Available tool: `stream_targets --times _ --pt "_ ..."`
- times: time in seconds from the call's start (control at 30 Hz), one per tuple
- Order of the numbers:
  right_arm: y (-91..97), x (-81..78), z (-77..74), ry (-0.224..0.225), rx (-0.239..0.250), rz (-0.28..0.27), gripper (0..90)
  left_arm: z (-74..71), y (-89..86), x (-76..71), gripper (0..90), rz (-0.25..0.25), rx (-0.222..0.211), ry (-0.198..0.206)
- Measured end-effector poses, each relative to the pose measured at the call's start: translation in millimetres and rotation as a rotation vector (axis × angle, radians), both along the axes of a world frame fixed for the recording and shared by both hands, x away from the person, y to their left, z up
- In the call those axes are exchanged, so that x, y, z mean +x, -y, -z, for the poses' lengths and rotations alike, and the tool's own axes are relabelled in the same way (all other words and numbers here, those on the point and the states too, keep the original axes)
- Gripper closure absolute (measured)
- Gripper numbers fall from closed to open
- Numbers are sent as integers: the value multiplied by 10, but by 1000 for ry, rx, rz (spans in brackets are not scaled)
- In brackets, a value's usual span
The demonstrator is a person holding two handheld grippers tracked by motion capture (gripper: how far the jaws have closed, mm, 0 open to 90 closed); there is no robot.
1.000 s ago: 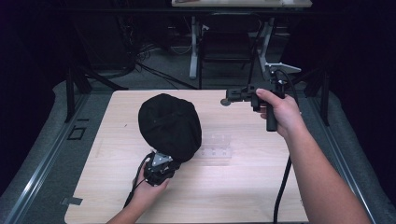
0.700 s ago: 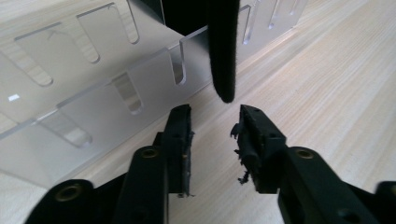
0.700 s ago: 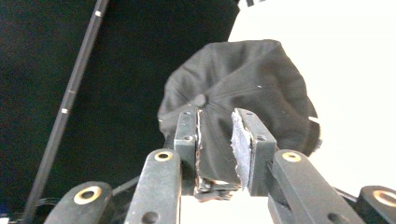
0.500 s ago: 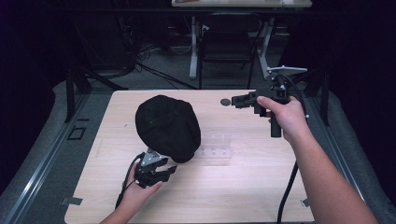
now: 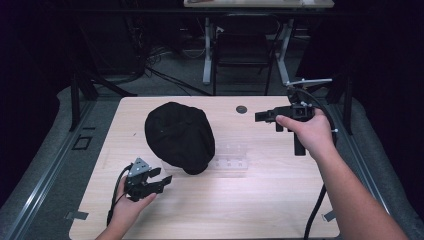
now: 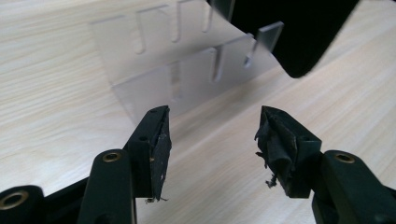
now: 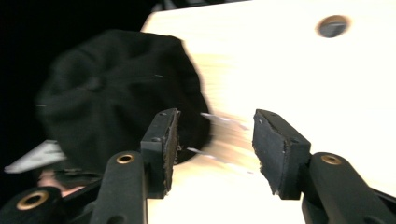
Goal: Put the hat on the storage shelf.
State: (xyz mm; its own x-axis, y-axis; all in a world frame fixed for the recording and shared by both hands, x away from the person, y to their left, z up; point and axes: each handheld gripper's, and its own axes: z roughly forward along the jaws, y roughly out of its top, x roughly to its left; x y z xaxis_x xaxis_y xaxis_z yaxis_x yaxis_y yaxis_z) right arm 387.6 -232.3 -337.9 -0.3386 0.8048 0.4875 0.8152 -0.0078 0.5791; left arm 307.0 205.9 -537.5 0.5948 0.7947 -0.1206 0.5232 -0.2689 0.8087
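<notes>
In the high view, a black cap (image 5: 179, 136) hid most of the clear slotted stand (image 5: 231, 156) at centre frame. The left gripper view showed that stand's slots (image 6: 187, 65) at upper centre, beyond the left gripper (image 6: 212, 135), jaws wide. The right gripper (image 7: 215, 140) was also wide, holding nothing.

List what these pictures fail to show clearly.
- Clear plastic rack, high view: its left part sits behind the black cap.
- Rack, left gripper view: top cut off by the frame, right end hidden by the cap.
- Rack, right gripper view: blurred, washed out by glare.

No legible text, label or number anywhere.
</notes>
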Motion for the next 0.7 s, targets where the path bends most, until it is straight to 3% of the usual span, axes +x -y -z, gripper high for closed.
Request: stream_targets --times 0.1,0.13,0.27,0.5,0.7 --pt "5 -10 51 9 -42 14 463 8 -54 7 437 -20 -21 -1" --pt "8 -18 110 10 -86 18 454 36 -103 22 434 -37 -34 -3" --pt "19 -44 236 15 -150 35 443 101 -178 43 433 -60 -34 -14" --pt "66 -138 469 6 -214 51 436 125 -254 59 433 -79 -39 -30" --pt "113 -224 621 0 -229 66 436 150 -274 71 432 -92 -37 -25"
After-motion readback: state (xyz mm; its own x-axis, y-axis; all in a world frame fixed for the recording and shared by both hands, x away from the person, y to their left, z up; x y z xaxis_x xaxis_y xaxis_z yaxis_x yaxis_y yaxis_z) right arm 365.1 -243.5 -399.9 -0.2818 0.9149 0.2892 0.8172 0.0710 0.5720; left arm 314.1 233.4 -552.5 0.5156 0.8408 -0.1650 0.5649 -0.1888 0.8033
